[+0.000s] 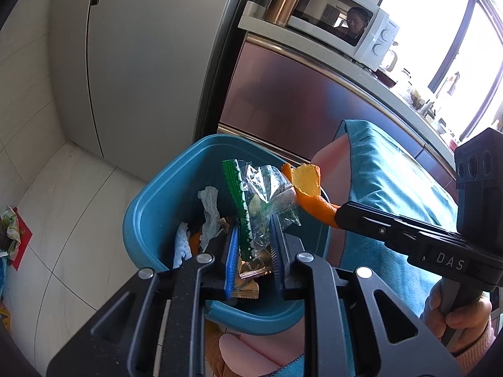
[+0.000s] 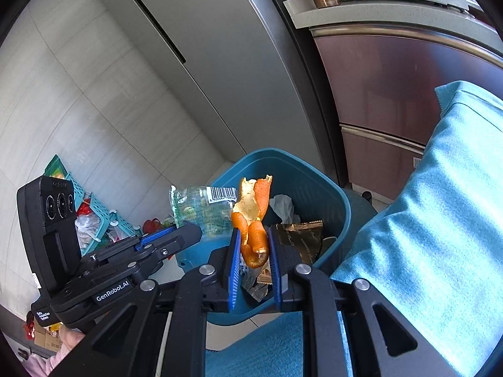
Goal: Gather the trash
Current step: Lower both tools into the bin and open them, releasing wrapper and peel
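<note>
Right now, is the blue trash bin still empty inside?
No, the blue trash bin already holds a crumpled white tissue and a gold wrapper at its bottom.

My right gripper [image 2: 254, 251] is clamped on a strip of orange peel [image 2: 253, 220], its blue pads [image 2: 234, 270] pressing the lower end while the curled top stands up above them. It hangs over the open blue bin [image 2: 317, 185], where a gold wrapper [image 2: 300, 238] and a crumpled white tissue [image 2: 283, 207] lie inside. To the left, my left gripper [image 2: 163, 238] reaches in, pinching a clear plastic wrapper [image 2: 201, 207] with green print and a barcode, beside the bin's rim. A teal cloth [image 2: 440, 188] covers the surface at right. Further left, a teal basket [image 2: 94, 213] of clutter sits on the tiled floor [image 2: 78, 110].
</note>
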Tool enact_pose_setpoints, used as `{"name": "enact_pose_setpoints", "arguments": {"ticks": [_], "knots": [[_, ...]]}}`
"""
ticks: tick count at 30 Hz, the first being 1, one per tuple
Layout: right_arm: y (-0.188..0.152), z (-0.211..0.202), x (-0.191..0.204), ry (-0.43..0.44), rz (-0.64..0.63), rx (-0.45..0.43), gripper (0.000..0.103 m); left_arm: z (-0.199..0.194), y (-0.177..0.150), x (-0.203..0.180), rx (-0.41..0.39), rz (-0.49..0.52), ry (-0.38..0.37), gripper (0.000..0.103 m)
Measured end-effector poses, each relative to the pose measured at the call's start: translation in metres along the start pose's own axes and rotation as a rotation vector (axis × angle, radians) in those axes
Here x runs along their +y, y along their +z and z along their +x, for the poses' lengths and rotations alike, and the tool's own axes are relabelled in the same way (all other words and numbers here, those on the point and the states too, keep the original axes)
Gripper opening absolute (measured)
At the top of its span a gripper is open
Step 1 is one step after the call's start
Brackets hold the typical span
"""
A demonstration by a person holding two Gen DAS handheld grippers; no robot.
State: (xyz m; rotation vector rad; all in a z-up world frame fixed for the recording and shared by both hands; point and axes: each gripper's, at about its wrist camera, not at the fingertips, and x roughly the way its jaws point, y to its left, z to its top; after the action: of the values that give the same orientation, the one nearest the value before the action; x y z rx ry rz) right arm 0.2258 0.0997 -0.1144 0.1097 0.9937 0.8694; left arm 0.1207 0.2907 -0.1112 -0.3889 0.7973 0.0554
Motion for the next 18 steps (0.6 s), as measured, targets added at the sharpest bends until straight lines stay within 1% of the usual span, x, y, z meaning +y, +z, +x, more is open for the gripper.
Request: {"name": "enact_pose_setpoints", "arguments": {"ticks": [12, 18], "knots": [[0.009, 0.007, 0.005, -0.024, 0.004, 0.035, 0.016, 0.018, 0.003, -0.001, 0.026, 0.002, 0.019, 0.02], [0.013, 0.013, 0.007, -0.041, 0.009, 0.051, 0.019, 0.028, 0.005, 0.002, 0.046, -0.01, 0.022, 0.022]]}}
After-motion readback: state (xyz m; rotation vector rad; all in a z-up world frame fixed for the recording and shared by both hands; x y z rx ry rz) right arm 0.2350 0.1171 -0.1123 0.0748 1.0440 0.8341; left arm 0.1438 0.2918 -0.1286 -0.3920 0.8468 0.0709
